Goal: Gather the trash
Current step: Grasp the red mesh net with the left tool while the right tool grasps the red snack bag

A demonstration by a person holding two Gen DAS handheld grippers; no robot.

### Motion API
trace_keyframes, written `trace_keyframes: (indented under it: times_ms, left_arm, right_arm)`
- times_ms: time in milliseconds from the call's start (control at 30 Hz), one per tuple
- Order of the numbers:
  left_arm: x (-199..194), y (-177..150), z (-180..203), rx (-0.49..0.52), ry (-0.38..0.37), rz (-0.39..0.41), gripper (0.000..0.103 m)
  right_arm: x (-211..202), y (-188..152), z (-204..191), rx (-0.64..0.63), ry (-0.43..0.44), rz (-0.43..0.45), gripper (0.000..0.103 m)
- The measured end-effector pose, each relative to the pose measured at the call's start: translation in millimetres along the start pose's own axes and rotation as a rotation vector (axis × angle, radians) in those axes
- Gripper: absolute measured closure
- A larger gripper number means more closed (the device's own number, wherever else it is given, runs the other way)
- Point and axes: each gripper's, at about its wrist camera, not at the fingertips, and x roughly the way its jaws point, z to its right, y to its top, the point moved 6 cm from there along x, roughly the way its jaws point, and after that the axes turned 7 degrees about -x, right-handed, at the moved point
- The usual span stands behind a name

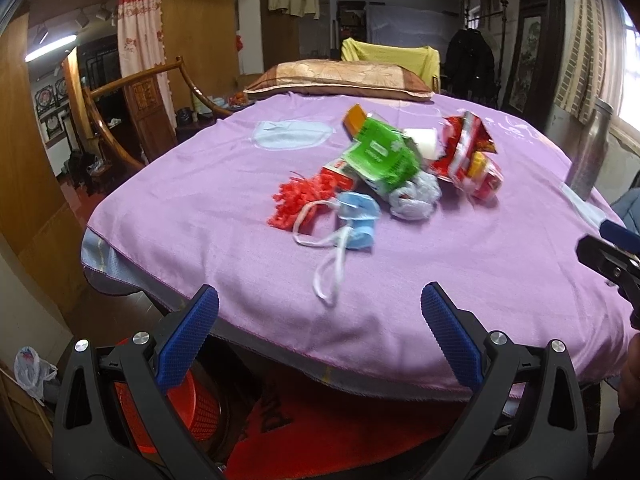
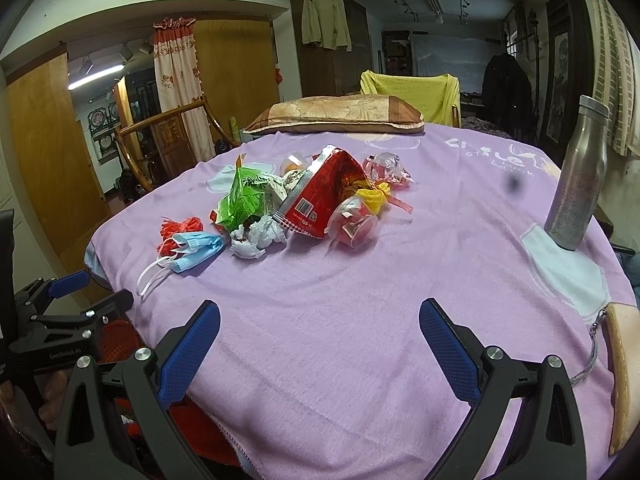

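progress: none collected yet | trash pile [image 2: 296,204] lies mid-bed [image 2: 360,340], untouched | left hand-held gripper [image 1: 320,340] spread, empty | right hand-held gripper [image 2: 320,344] spread, empty | red basket [image 1: 192,408] below near edge

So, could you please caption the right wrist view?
Open right hand-held gripper faces trash pile on purple blanket.

We see dim, uneven indoor light: a ceiling tube [image 1: 50,49] glows upper left, a window [image 1: 630,72] glares at right. Fisheye bending darkens the corners, and the trash pile [image 1: 384,168] looks motion-blurred.
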Motion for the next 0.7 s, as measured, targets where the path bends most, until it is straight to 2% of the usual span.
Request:
trace_keyframes:
  times_ms: [167,300,400,567,700]
  left_arm:
    - [22,7,-21,-0.047,0.000,-0.050,0.006]
    - [42,18,-24,-0.042,0.007,-0.074,0.006]
    - [58,36,-25,-0.021,0.020,-0.064,0.006]
    - [81,80,-35,-0.059,0.013,-0.046,0.006]
    - [111,93,-39,-0.056,0.040,-0.110,0.006]
  right_arm:
    - [19,1,9,0.011,-0.005,-0.030,0.006]
    - [38,6,13,0.018,0.000,-0.054,0.006]
    - [48,12,15,0.015,0.000,-0.061,0.006]
    - [61,22,19,0.026,0.004,-0.064,0.006]
    - [69,26,20,0.038,0.019,-0.072,0.006]
